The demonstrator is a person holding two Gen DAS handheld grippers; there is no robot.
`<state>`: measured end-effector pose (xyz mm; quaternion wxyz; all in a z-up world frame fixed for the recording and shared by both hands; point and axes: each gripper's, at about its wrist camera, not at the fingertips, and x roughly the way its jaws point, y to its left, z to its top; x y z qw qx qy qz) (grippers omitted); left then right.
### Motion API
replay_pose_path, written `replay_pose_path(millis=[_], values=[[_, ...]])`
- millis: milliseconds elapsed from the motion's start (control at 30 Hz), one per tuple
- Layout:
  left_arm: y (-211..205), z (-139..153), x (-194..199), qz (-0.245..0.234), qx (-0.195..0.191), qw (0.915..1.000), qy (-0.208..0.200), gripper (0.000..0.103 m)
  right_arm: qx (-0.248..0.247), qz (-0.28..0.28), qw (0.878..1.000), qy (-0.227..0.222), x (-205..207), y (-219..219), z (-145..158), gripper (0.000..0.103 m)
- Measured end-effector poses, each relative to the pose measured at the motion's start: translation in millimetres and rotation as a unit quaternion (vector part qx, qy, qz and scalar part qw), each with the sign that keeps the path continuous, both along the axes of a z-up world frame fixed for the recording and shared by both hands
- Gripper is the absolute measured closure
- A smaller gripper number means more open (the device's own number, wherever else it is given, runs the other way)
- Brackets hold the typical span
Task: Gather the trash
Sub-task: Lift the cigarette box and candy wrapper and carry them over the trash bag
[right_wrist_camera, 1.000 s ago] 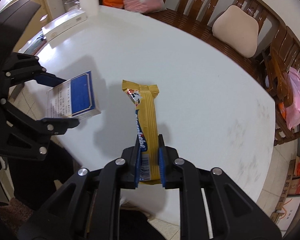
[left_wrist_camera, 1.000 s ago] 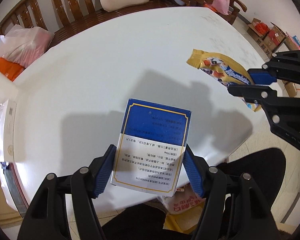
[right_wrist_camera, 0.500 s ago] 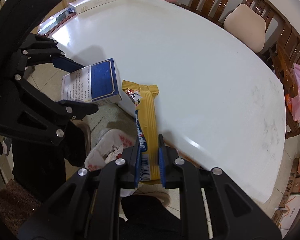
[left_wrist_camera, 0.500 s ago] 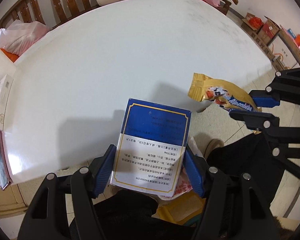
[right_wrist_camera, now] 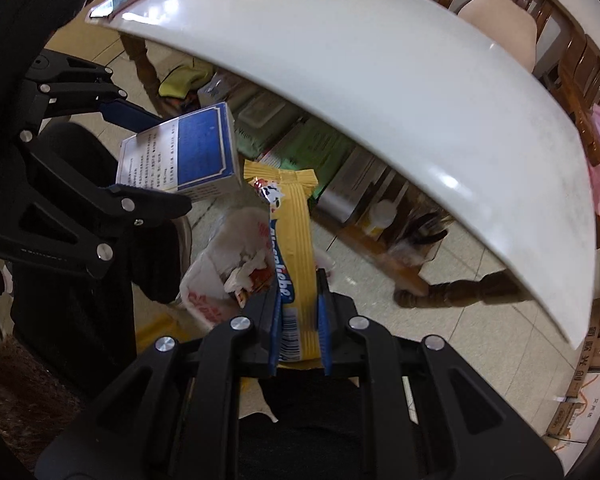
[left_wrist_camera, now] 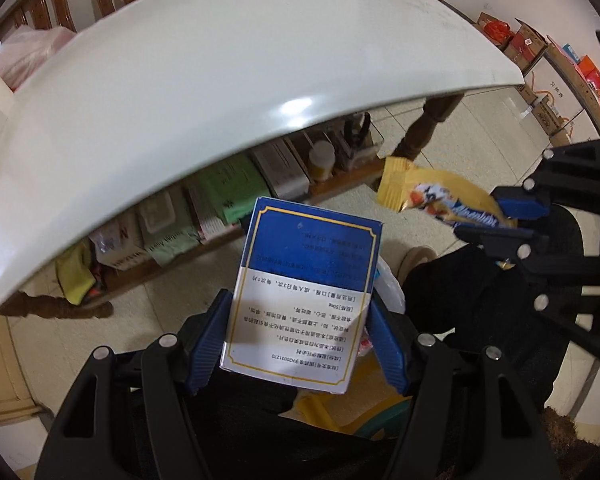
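You have the box in your left gripper: blue on its far half, white with small dark print on the near half, a thin gold border around the face. Your right gripper carries the wrapper, a long yellow striped snack pack with a blue band of lettering and a barcode at its near end. Both hang past the edge of the white table, over the floor. Below them sits a white plastic bag with red print, its mouth open on what looks like crumpled paper, though blur makes that unsure. The left fingers clamp the box's near half from both sides; the right fingers pinch the wrapper's barcode end, the rest sticking out forward.
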<state>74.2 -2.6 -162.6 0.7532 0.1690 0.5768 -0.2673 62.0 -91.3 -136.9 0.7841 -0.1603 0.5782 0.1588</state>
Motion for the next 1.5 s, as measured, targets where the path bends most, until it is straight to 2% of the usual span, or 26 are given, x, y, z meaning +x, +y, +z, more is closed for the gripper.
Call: replay_pose_path(millis=[300,367,600,1033,1200,1500], values=[[6,-34,-17,0.006,0.018,0.9998,0.005,0.039,0.003,-0.009,1.0,0.022,-11,5,-38,0.087],[8,-42,-18,0.01,0.009,0.9997,0.018,0.039,0.001,-0.01,1.0,0.025,-13,6,-45,0.087],[4,-74,-18,0.012,0.023,0.999,0.036,0.038,0.009,-0.019,0.999,0.045,-17,8,-72,0.087],[-14,-146,0,0.025,0.046,0.9945,0.091,0.038,0.015,-0.064,0.994,0.083,-8,-7,-142,0.087],[-21,-163,7,0.038,0.041,0.9926,0.108,0.038,0.023,-0.087,0.991,0.095,-2,-13,-167,0.087],[-29,-203,23,0.054,0.056,0.9872,0.139,0.038,0.026,-0.114,0.987,0.106,8,-16,-202,0.087]])
